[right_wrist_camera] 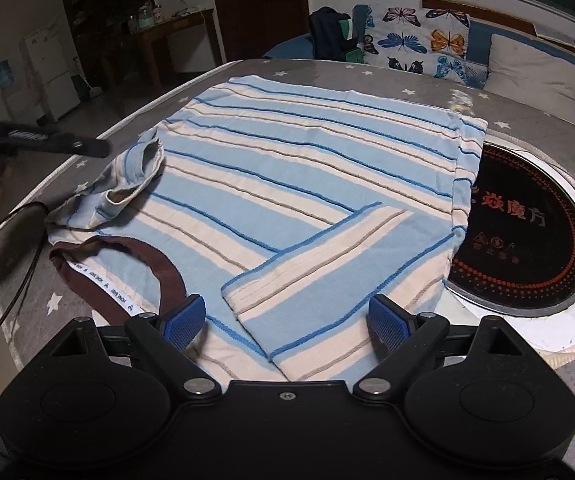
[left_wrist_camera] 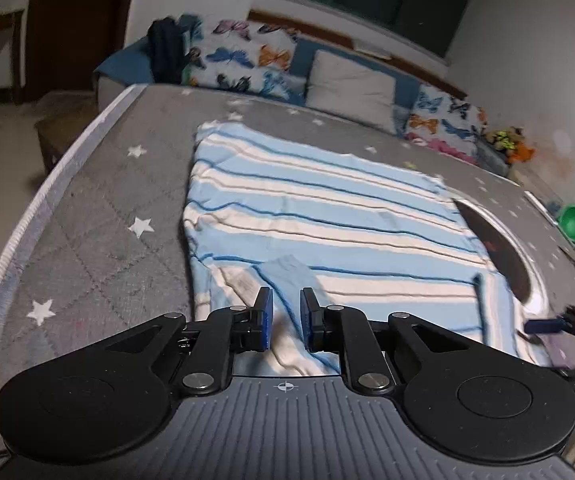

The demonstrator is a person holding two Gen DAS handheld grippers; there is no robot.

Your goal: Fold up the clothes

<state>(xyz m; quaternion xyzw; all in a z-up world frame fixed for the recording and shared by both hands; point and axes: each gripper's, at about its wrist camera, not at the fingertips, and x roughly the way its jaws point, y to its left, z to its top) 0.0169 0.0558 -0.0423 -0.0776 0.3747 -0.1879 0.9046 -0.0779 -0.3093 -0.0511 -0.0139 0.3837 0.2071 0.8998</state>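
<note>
A light blue and cream striped T-shirt [right_wrist_camera: 307,152] with a brown collar [right_wrist_camera: 167,276] lies flat on the grey star-patterned table cover [left_wrist_camera: 99,216]. One sleeve [right_wrist_camera: 319,264] is folded in across the body. The other sleeve [right_wrist_camera: 127,188] lies crumpled at the shirt's left side. My right gripper [right_wrist_camera: 287,320] is wide open just above the folded sleeve at the near edge, holding nothing. My left gripper [left_wrist_camera: 287,316] hovers over the shirt [left_wrist_camera: 327,208] with a narrow gap between its blue pads and no cloth in them. In the right wrist view the left gripper [right_wrist_camera: 99,147] hangs above the crumpled sleeve.
A round black induction hob [right_wrist_camera: 527,232] is set into the table, partly under the shirt's right edge. A black cable [right_wrist_camera: 19,280] runs over the left table edge. A sofa with butterfly cushions [right_wrist_camera: 415,40] stands behind. A green bowl [left_wrist_camera: 574,222] sits at the far right.
</note>
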